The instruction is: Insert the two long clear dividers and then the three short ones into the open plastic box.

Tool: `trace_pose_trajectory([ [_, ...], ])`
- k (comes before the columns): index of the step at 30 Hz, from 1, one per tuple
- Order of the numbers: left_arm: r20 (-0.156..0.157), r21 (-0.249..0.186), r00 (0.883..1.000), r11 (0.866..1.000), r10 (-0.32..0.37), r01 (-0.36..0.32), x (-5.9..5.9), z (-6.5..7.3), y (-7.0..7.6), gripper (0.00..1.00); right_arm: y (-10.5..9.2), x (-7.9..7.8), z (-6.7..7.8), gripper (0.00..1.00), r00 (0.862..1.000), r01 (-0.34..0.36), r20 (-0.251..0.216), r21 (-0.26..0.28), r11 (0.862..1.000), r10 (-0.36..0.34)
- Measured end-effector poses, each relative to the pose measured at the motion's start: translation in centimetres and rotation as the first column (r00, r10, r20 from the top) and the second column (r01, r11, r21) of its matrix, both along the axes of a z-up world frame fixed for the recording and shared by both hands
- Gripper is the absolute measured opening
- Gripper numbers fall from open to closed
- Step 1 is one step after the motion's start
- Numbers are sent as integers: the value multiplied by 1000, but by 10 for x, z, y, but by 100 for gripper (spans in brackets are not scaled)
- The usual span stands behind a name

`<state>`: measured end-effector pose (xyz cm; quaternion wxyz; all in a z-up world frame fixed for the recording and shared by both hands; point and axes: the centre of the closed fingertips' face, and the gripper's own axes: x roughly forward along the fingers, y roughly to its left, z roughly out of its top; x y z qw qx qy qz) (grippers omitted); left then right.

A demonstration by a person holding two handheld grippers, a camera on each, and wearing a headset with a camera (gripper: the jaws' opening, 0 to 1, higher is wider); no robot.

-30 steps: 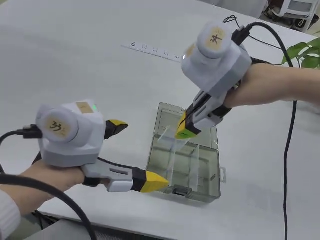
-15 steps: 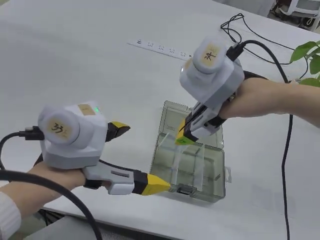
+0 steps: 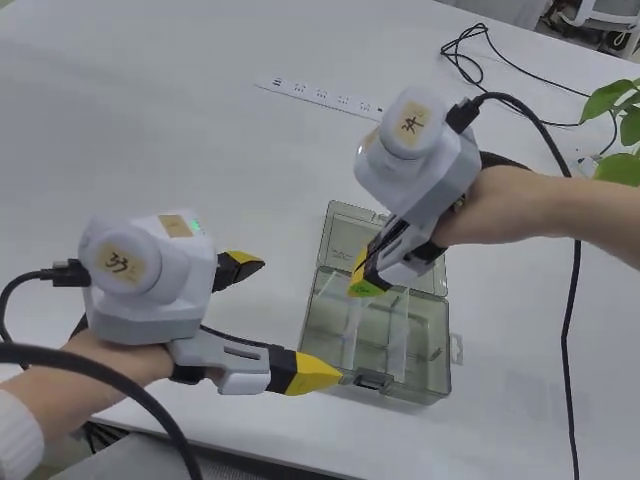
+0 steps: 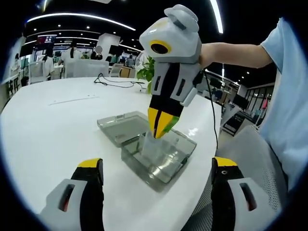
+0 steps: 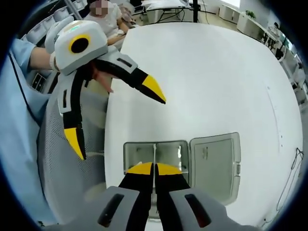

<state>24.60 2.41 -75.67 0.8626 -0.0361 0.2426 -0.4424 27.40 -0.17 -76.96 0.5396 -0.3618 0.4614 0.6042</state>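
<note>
White tabletop (image 3: 150, 120) runs across the whole head view, with an open-plan office behind it in the left gripper view. On it, near the person's edge, sits the smoky clear plastic box (image 3: 420, 350), open, its lid (image 3: 345, 228) lying flat on the table along the box's far side. Clear partitions already stand upright inside the box.

Directly above the box, the right gripper (image 3: 362, 286) points steeply down into it. Its yellow-tipped jaws are pressed together on a clear divider (image 4: 155, 145), which hangs from the tips and reaches down into the box's inside; whether its lower edge is seated I cannot tell.

Off the box's near corner, the left gripper (image 3: 293, 318) hovers with its jaws spread wide and nothing between them, aimed toward the box without touching it.

Well beyond the box, a white power strip (image 3: 320, 95) lies on the table. A black cable (image 3: 575, 300) trails past the box on the right gripper's side, and green plant leaves (image 3: 618, 130) show at the edge farther off that way.
</note>
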Motion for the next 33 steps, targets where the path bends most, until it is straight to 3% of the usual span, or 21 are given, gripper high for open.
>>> trace_pose_trajectory([
  [8, 0, -12, 1000, 1000, 1, -1, 0, 1, -3, 94, 2, -2, -13, 2, 999, -12, 35, -8, 1000, 12],
  [33, -13, -20, 1000, 1000, 7, -7, -4, -1, -1, 93, 7, -3, -47, 2, 998, -32, 59, -70, 997, 36],
])
